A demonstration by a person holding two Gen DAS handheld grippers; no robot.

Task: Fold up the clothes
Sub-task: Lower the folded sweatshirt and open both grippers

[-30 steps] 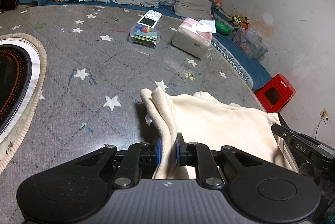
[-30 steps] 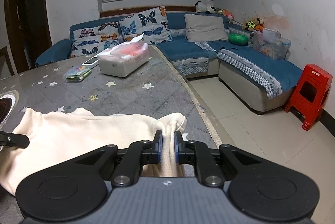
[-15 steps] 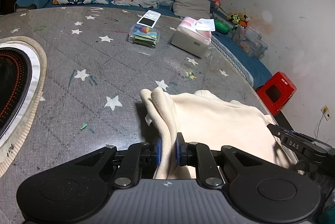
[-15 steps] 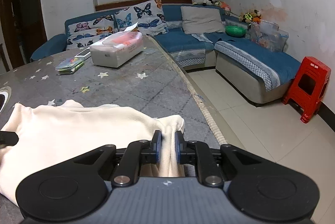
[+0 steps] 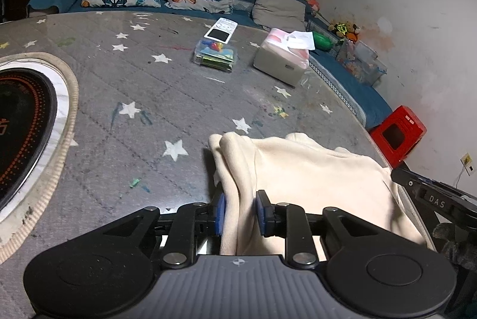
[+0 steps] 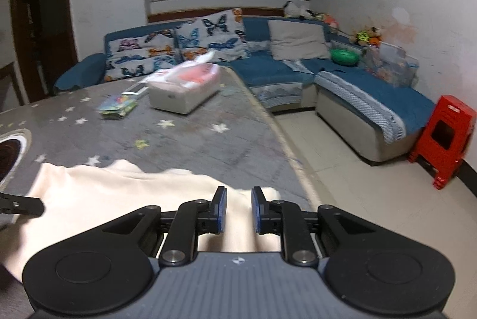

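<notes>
Since a second ago, both sets of jaws have been parted from a tight pinch. On the left, the left gripper (image 5: 240, 210) is seen slightly open, the cream fleece garment (image 5: 313, 170) loose between its pads by the tabletop's near right edge; the right gripper (image 6: 237, 210) likewise. A release is judged underway; clean withdrawal is called for.

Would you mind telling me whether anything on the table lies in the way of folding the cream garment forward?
Nothing visible does. The cream garment faces bare table; the tissue box and clear plastic box sit well beyond it.
</notes>
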